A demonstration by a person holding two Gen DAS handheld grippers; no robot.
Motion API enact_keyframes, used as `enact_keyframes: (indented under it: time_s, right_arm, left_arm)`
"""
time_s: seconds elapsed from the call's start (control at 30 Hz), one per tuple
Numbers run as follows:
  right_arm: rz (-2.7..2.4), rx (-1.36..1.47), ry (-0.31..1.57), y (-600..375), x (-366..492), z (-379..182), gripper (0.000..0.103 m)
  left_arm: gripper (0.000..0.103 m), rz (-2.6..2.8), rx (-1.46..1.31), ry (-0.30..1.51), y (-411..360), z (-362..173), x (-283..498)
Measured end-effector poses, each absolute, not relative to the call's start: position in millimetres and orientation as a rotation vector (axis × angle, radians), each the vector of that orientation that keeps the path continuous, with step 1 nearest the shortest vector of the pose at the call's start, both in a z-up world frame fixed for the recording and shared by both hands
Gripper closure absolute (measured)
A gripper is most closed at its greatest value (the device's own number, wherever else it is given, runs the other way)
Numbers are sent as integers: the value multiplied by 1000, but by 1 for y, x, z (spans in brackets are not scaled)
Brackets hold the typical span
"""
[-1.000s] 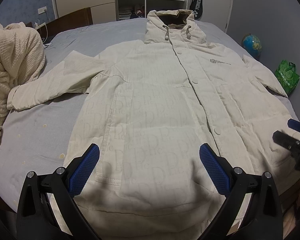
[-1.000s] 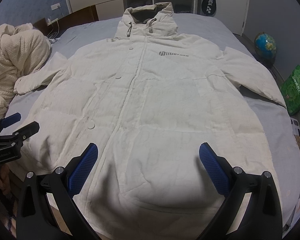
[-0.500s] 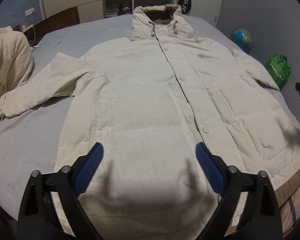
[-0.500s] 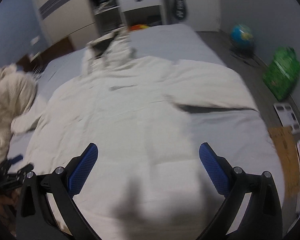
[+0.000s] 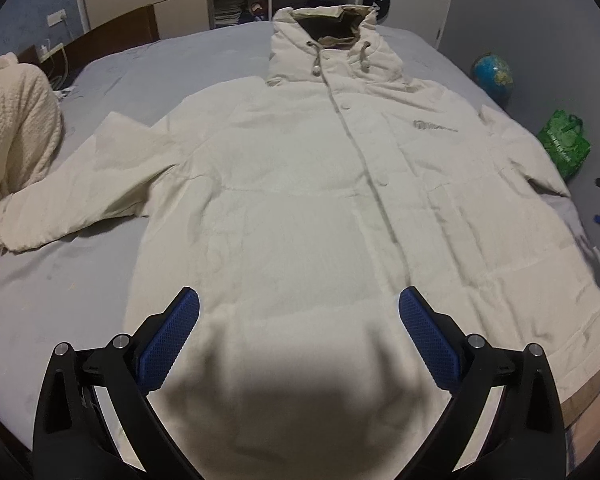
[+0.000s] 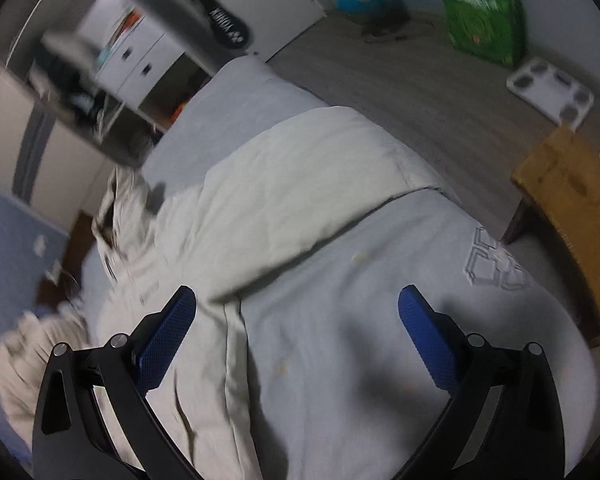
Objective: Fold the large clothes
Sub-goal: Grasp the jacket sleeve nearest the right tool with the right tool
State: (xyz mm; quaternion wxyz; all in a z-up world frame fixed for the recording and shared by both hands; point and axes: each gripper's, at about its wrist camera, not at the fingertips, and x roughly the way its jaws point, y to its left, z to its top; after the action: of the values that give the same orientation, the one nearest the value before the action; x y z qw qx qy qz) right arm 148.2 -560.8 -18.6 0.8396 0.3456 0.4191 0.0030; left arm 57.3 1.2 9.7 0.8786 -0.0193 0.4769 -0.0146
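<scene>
Two grippers gaping, nothing held: our left gripper [image 5: 299, 328] above hem, right gripper [image 6: 297, 326] by sleeve | coat [image 5: 340, 208] flat on bed [image 5: 60, 280], hood at 12 o'clock | risk: we judge a thin pinch lets puffy fabric slip mid-fold

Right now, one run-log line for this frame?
phase: pre-fold | coat: flat on bed, unfolded | left gripper: open, empty, over hem | right gripper: open, empty, near the coat's right sleeve
</scene>
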Motion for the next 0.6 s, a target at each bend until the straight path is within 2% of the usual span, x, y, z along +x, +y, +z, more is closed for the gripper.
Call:
enact_keyframes:
  time_s: [0.17, 0.3, 0.4, 0.47, 0.53, 0.6]
  right_arm:
    - [14, 887, 866, -587, 174, -38, 7]
    - [3, 996, 869, -601, 192, -57, 7]
    - [-5, 1056, 880, -606, 202, -70, 14]
    - [-9, 1071, 878, -609, 207, -76, 25]
    - [-22, 1085, 882, -612, 215, -80, 32]
    - [-40, 1103, 896, -615, 224, -87, 33]
  left_arm:
    - [7, -135, -126, 1022, -13, 8, 72]
    - [7, -114, -13, 1012, -33, 12, 77]
    - [7, -100, 22, 978, -39, 16, 76]
    - [7, -103, 39, 963, -43, 17, 75]
    - [7, -115, 52, 963, -47, 15, 76]
    - [7, -128, 70, 971, -50, 12, 76]
